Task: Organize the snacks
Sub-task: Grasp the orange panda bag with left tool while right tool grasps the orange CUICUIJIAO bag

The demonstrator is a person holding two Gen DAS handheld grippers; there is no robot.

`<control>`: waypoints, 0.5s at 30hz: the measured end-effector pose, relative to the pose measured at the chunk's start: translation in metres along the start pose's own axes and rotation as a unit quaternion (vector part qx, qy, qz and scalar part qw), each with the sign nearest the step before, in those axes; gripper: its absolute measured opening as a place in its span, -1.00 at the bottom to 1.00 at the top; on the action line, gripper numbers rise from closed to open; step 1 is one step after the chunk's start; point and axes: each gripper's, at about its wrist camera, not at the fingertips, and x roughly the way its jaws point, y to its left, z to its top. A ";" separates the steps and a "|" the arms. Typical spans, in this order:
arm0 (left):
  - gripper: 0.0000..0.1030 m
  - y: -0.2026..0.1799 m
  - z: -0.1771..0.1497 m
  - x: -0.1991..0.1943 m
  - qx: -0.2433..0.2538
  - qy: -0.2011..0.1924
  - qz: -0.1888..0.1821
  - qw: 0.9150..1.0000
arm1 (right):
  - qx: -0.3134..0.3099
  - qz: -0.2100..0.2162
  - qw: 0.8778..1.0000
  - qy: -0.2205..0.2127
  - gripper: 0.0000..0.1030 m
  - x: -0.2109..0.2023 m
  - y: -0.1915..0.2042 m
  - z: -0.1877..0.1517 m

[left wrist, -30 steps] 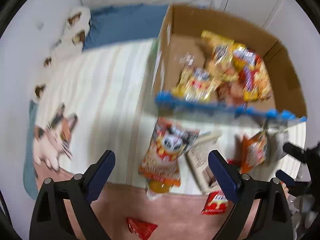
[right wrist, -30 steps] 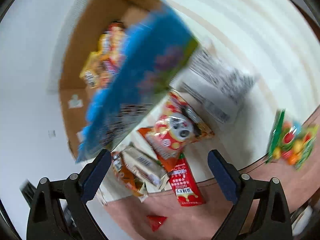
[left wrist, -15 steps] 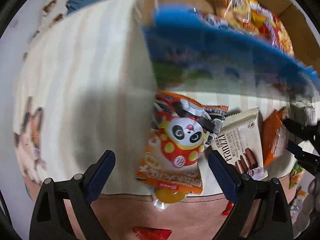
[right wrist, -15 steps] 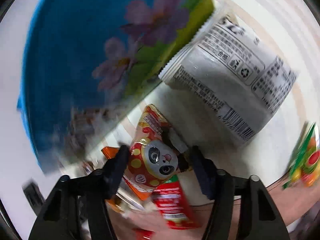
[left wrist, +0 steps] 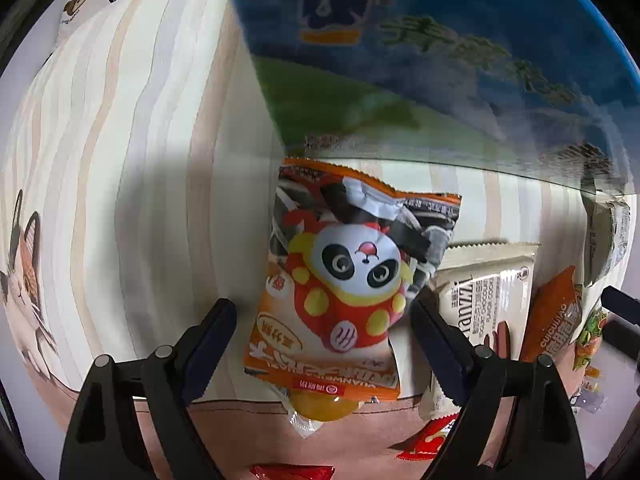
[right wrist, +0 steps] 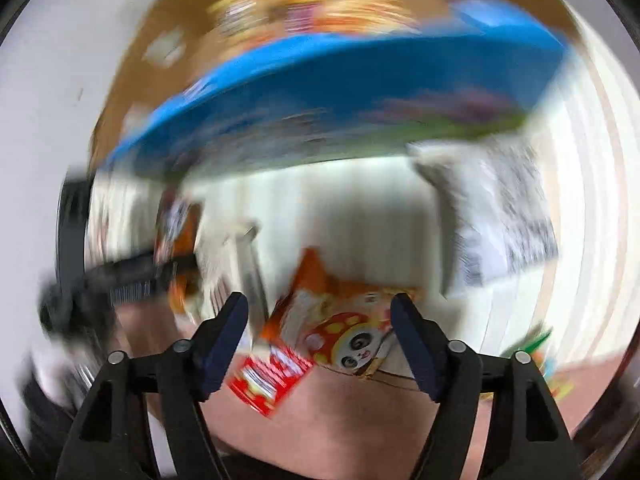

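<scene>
An orange panda snack bag (left wrist: 344,292) lies on the striped bedding between the open fingers of my left gripper (left wrist: 324,320), which is low over it. A white chocolate-bar wrapper (left wrist: 484,304) and an orange packet (left wrist: 552,320) lie to its right. A second panda bag (right wrist: 348,340) and a red packet (right wrist: 268,380) lie between the open fingers of my right gripper (right wrist: 320,324); that view is blurred. The cardboard box (right wrist: 168,52) with a blue printed flap (left wrist: 440,60) holds several snacks behind them.
A grey-white printed bag (right wrist: 500,220) lies right of the box. A green fruit-print packet (right wrist: 536,344) is at the far right. A pink blanket edge (left wrist: 240,432) runs along the front. Cat-print bedding (left wrist: 24,272) is at the left.
My left gripper has dropped closer over the panda bag, which now sits between its fingers. My right gripper has swung quickly, and it frames another panda bag and a red packet.
</scene>
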 end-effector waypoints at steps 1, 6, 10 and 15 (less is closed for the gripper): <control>0.73 0.002 -0.003 0.000 0.003 0.001 0.000 1.000 | -0.036 -0.015 0.999 0.008 0.49 0.002 0.009 0.002; 0.73 0.004 -0.016 0.001 0.008 -0.001 0.010 1.000 | -0.215 -0.127 0.965 0.076 0.49 0.040 0.048 -0.012; 0.73 -0.007 -0.025 0.001 0.014 -0.004 0.018 1.000 | -0.271 -0.193 0.938 0.101 0.49 0.070 0.058 -0.019; 0.73 -0.011 -0.020 -0.007 0.007 -0.008 0.019 1.000 | -0.036 -0.091 0.993 0.058 0.20 0.053 0.011 0.007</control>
